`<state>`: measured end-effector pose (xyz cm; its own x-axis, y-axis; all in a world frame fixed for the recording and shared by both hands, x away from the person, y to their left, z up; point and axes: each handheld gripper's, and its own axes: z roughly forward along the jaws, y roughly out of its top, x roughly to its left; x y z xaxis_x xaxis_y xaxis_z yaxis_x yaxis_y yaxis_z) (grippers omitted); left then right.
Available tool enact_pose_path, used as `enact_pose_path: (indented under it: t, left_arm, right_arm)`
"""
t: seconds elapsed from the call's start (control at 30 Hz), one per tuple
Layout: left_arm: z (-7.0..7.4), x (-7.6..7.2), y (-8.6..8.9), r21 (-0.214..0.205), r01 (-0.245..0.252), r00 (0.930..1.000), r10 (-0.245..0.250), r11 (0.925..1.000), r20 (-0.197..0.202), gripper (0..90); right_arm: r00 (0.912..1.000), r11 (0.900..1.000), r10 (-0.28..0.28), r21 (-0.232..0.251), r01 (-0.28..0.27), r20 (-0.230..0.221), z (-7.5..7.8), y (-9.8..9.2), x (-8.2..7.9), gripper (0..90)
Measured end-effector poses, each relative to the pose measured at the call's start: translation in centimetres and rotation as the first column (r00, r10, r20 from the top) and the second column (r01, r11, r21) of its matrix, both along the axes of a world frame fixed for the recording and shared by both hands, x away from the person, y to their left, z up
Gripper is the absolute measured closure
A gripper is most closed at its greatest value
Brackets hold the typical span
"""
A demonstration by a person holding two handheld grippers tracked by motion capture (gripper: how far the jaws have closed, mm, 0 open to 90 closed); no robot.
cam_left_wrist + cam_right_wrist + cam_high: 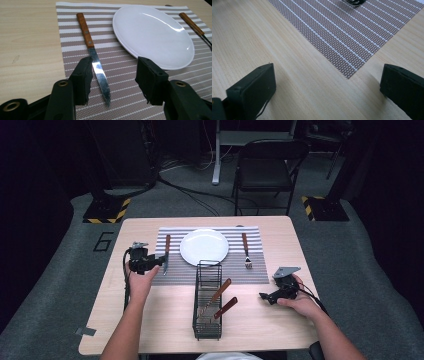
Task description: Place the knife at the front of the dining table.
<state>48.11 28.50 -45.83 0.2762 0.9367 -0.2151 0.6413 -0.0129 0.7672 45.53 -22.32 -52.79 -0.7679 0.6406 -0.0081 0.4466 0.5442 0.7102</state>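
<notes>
While left tool (112,80) gapes, knife (93,53) lies between jaws

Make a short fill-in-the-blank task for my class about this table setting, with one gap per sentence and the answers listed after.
1. The knife lies on the striped placemat, to the ____ of the plate in the high view.
2. The fork has a ____ handle.
3. The wire basket holds ____ wooden-handled utensils.
4. The left gripper has its jaws ____, with nothing pressed between them.

Missing words: left; wooden; two; open
</notes>
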Motion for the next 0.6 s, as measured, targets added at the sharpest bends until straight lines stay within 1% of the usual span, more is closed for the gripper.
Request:
enact_pose_path:
  t: [0.03,0.2,0.23,0.3,0.37,0.4,0.47,0.5,0.57,0.6]
  left_arm:
    - [0.0,-0.3,0.0,0.002,0.005,1.0,-0.005,1.0,0.003,46.9]
    - [-0.3,-1.4,0.1,0.045,0.016,0.9998,-0.017,0.9988,0.007,44.7]
    - [-0.4,-1.6,0.1,0.043,0.013,0.9998,-0.014,0.999,0.016,43.6]
    - [-0.5,-1.9,0.2,0.049,0.016,0.9998,-0.017,0.9987,0.014,41.8]
    - [-0.9,-2.5,0.2,0.067,0.024,0.9996,-0.025,0.9975,0.015,40.8]
    - [-0.9,-2.5,0.2,0.067,0.024,0.9996,-0.025,0.9975,0.015,40.2]
    - [-1.2,-3.0,0.3,0.083,0.027,0.9995,-0.028,0.9962,0.014,39.0]
    - [-1.4,-3.2,0.4,0.096,0.026,0.9995,-0.028,0.995,0.012,37.9]
    - [-2.0,-3.7,0.6,0.103,0.025,0.9997,-0.026,0.9944,0.001,36.1]
    - [-2.2,-3.9,0.8,0.11,0.032,0.9994,-0.031,0.9934,-0.015,34.9]
  right_arm:
    - [1.0,1.0,0.002,-0.001,-0.002,-0.003,0.0,0.0,0.0,0.0]
    - [1.0,1.0,0.0,0.0,0.0,0.0,0.0,0.0,0.0,0.0]
    - [1.0,1.0,0.0,0.0,0.0,0.0,0.0,0.0,0.0,0.0]
    - [1.0,1.0,-0.001,-0.001,0.001,-0.005,0.0,0.0,0.0,0.0]
    - [1.0,1.0,-0.002,0.0,0.002,-0.004,0.0,0.0,0.0,0.0]
    - [1.0,1.0,-0.002,0.0,0.002,-0.004,0.0,0.0,0.0,0.0]
    - [1.0,1.0,-0.003,0.0,0.003,-0.004,0.0,0.0,0.0,0.0]
    - [1.0,1.0,-0.003,0.001,0.003,-0.004,0.0,0.0,0.0,0.0]
    - [1.0,1.0,-0.003,0.001,0.003,-0.004,0.0,0.0,0.0,0.0]
    - [1.0,1.0,-0.003,0.001,0.003,-0.004,0.0,0.0,0.0,0.0]
